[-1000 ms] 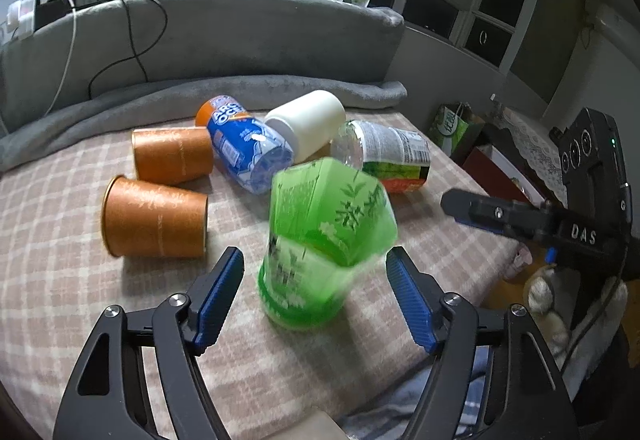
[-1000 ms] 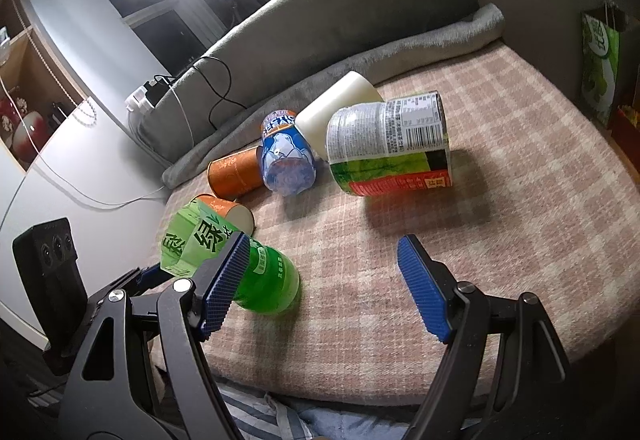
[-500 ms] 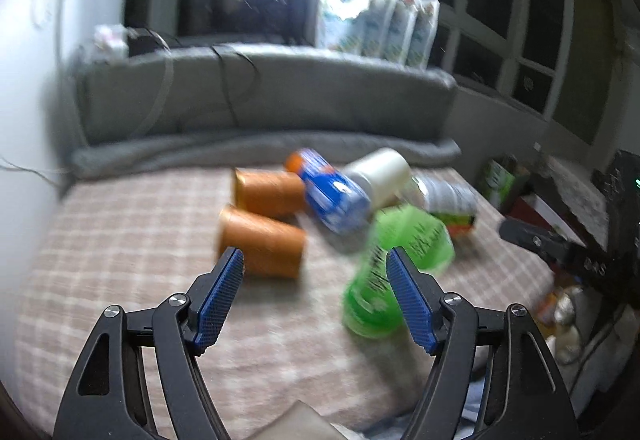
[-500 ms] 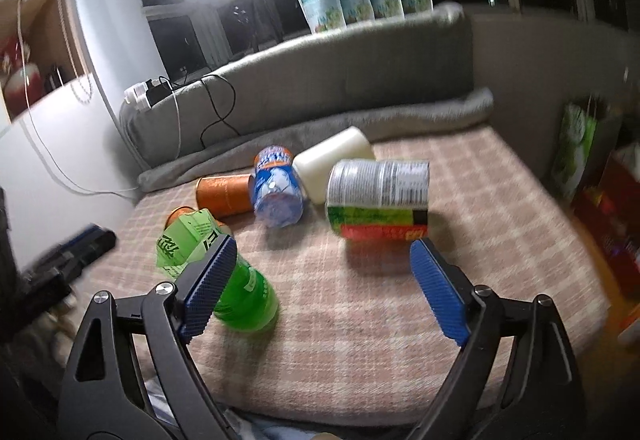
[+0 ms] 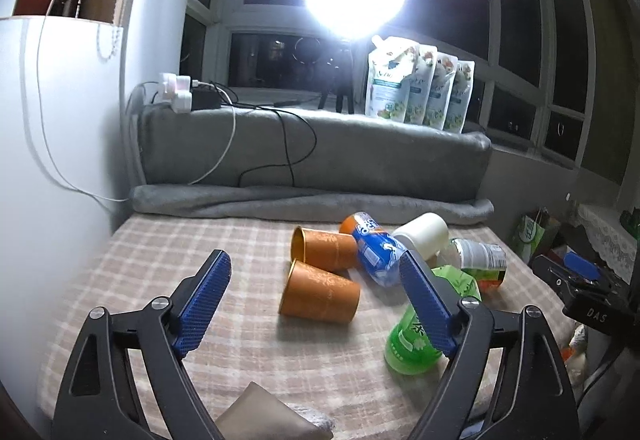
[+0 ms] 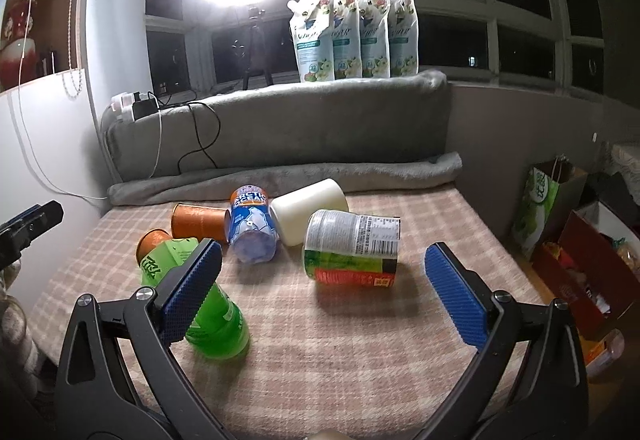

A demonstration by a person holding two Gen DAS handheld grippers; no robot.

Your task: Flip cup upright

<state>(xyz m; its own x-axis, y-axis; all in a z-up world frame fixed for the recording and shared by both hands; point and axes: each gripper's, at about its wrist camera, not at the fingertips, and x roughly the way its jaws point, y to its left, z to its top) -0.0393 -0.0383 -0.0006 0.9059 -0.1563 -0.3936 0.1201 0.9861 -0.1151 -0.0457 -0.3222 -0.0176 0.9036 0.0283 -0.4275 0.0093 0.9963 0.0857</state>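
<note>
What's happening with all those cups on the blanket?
Someone holds two grabbers, and the job is to stand a cup up. The left gripper and right gripper are both open and hold nothing. The green cup stands on the checked blanket. Two orange cups and the other containers lie on their sides.

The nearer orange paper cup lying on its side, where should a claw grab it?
Grip the nearer orange paper cup across its tapered side wall, coming down from above. It lies flat, mouth to the left, with the second orange cup close behind it.
</note>
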